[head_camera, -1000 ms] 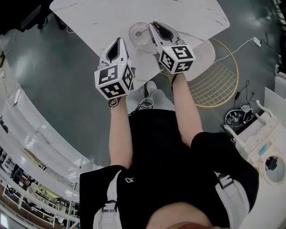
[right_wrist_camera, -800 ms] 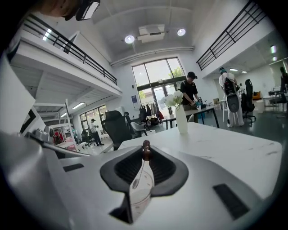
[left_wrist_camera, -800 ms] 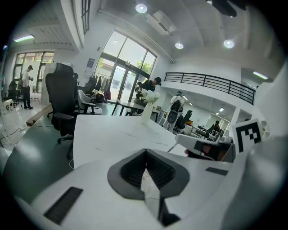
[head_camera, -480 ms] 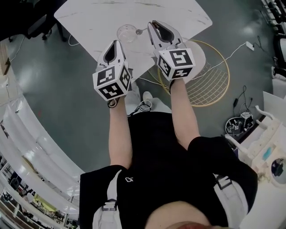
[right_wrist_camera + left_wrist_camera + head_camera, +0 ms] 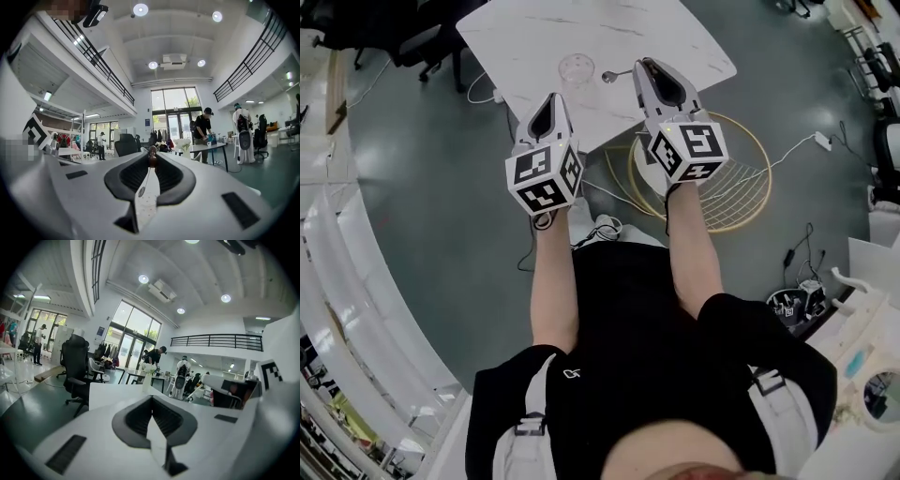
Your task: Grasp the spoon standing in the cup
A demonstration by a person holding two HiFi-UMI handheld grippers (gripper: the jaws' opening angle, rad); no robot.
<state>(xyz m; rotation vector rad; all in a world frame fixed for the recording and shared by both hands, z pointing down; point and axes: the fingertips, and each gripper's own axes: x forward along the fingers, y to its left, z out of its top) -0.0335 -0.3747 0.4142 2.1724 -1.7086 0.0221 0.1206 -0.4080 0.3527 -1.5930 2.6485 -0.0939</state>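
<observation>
A clear glass cup (image 5: pixel 577 68) stands on the white marble table (image 5: pixel 525 42) with nothing in it. To its right, a small metal spoon (image 5: pixel 617 74) hangs level above the table, apart from the cup. My right gripper (image 5: pixel 644 67) is shut on its handle. In the right gripper view the spoon's end (image 5: pixel 152 160) shows as a dark knob pinched at the tips of my right gripper (image 5: pixel 152 164). My left gripper (image 5: pixel 551 97) hovers near the table's front edge, below the cup. Its jaws are shut with nothing between them, as the left gripper view (image 5: pixel 151 401) shows.
A gold wire chair (image 5: pixel 727 192) stands on the floor under my right arm. Cables (image 5: pixel 602 225) lie by my feet. Black office chairs (image 5: pixel 412 42) stand left of the table. People and desks show far off in both gripper views.
The right gripper has drawn the spoon out and away to the right of the cup. Both grippers have pulled back toward the table's front edge. The left gripper stays shut.
</observation>
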